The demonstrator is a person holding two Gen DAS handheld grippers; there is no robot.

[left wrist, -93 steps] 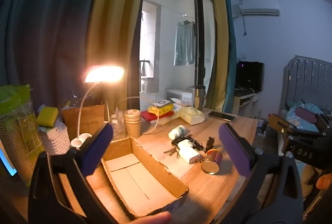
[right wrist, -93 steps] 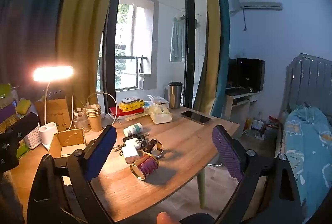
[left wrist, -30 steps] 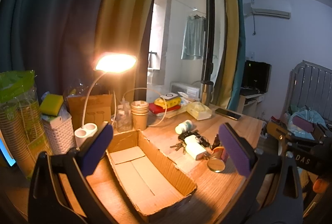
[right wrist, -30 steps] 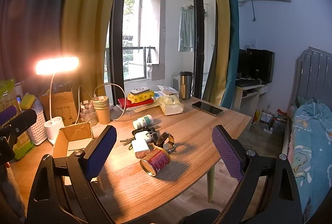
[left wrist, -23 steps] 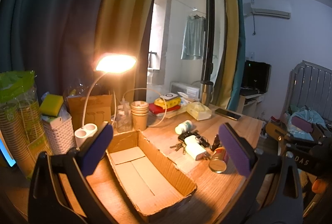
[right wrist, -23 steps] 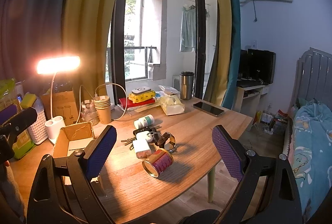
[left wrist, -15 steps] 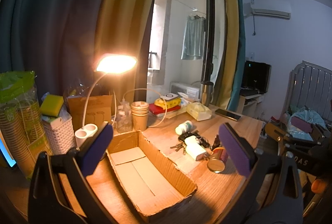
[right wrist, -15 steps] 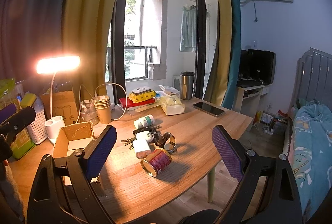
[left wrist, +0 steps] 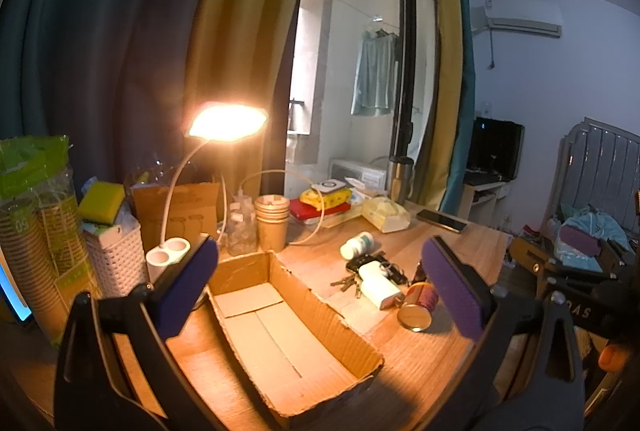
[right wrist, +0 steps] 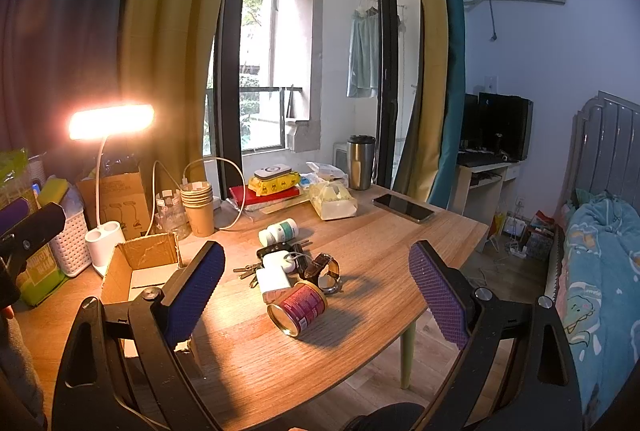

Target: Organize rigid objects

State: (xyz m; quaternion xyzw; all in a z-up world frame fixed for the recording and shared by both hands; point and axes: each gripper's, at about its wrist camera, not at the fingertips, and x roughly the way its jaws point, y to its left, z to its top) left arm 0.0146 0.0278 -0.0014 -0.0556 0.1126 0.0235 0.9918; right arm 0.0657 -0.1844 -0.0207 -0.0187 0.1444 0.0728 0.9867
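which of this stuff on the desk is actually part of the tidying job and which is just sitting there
Likely for the job:
cardboard box, nothing in it
tin can on its side
white charger
keys
wristwatch
pill bottle

Just lying about:
desk lamp
paper cups
phone
steel tumbler
tissue pack

Wooden table (right wrist: 372,243), cardboard box (left wrist: 288,315), tin can (right wrist: 298,307)
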